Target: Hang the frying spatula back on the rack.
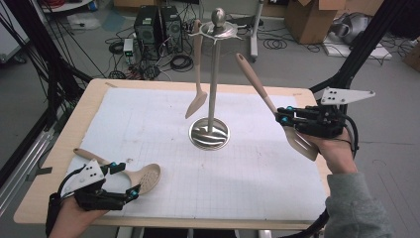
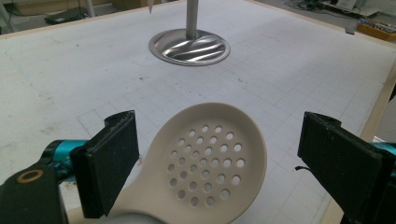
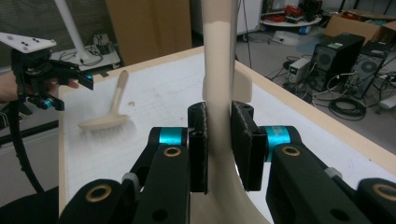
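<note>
The right claw (image 1: 281, 119) clamps a slotted turner (image 1: 267, 106), handle raised toward the utensil stand (image 1: 214, 79) for hanging; the left claw (image 1: 124, 181) rests released around a skimmer (image 1: 143, 179)

Stand (image 1: 212, 84): polished metal, base (image 2: 189, 47) mirroring light in wavy glossy streaks. Slotted spoon (image 2: 205, 161), at 7 o'clock of the base: matt cream plastic, smooth. Spatula (image 1: 270, 106), at 3 o'clock: showing the same matt finish. Desk (image 1: 84, 106): pale wood edge, carrying a dull white gridded mat (image 1: 148, 129), lightly scuffed. Gripper pads (image 3: 247, 140): looking like matt black rubber.
</note>
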A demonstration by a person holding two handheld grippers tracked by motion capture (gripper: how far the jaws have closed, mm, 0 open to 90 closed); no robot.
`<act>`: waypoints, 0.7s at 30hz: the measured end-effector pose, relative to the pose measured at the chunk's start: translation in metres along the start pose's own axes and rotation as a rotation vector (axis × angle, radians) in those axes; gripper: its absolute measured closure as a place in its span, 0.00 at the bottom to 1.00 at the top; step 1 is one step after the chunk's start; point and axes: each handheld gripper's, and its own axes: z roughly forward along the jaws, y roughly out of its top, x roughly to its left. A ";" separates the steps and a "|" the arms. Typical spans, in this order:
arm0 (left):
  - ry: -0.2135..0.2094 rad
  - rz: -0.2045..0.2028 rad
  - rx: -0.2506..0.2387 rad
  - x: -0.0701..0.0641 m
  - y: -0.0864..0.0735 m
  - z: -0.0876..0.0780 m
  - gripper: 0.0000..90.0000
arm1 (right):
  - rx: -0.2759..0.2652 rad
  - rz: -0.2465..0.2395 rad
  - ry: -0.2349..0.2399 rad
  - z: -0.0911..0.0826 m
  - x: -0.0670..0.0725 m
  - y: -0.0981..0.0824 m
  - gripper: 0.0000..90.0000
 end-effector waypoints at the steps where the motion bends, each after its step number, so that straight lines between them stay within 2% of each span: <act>1: 0.002 -0.003 -0.002 0.000 0.000 0.000 0.14 | 0.008 -0.005 -0.006 0.000 0.000 0.001 0.86; 10: 0.008 -0.009 -0.006 0.001 -0.001 -0.004 0.14 | 0.003 -0.014 0.003 -0.003 0.000 0.010 0.86; 21: 0.017 -0.011 -0.008 0.001 -0.003 -0.009 0.14 | -0.034 -0.017 -0.011 -0.015 0.002 0.022 0.86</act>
